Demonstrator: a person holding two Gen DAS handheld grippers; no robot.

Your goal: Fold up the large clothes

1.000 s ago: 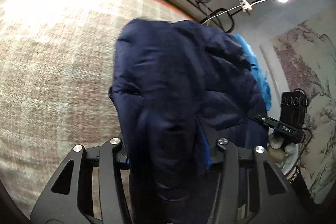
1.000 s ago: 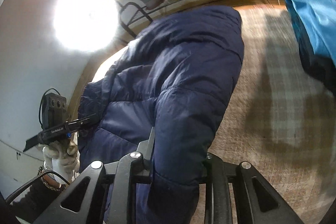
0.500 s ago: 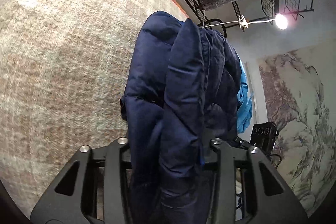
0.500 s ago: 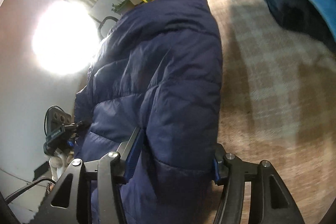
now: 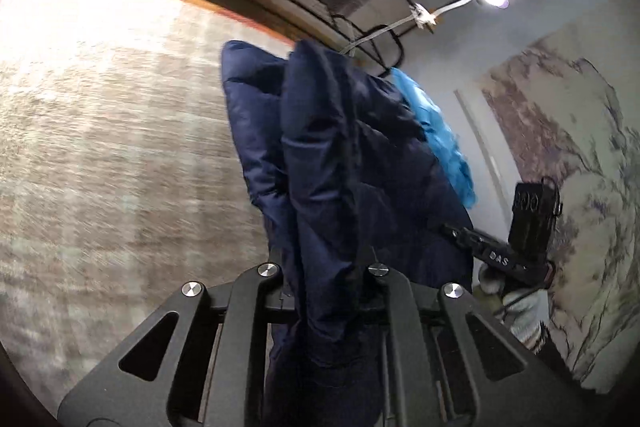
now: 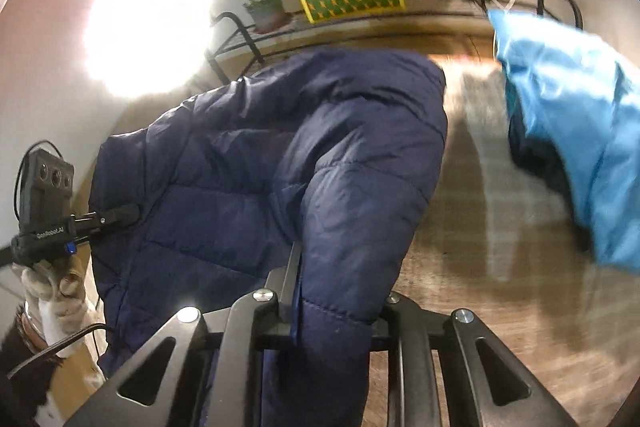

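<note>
Left gripper (image 5: 326, 267) and right gripper (image 6: 340, 291), jaws closing on the navy jacket (image 6: 280, 155), suspend it, probably to straighten it; blue lining (image 6: 572, 131) at 2 o'clock.

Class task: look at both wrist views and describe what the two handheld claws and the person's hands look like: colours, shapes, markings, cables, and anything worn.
Both are matte black, with flat linkage arms, triangular cut-outs and silver bolts. The left claw carries a boxy black camera, white lettering, a blue tab and a black cable. The right claw has white lettering too. Each hand wears a pale knit glove; a dark sleeve shows.
</note>
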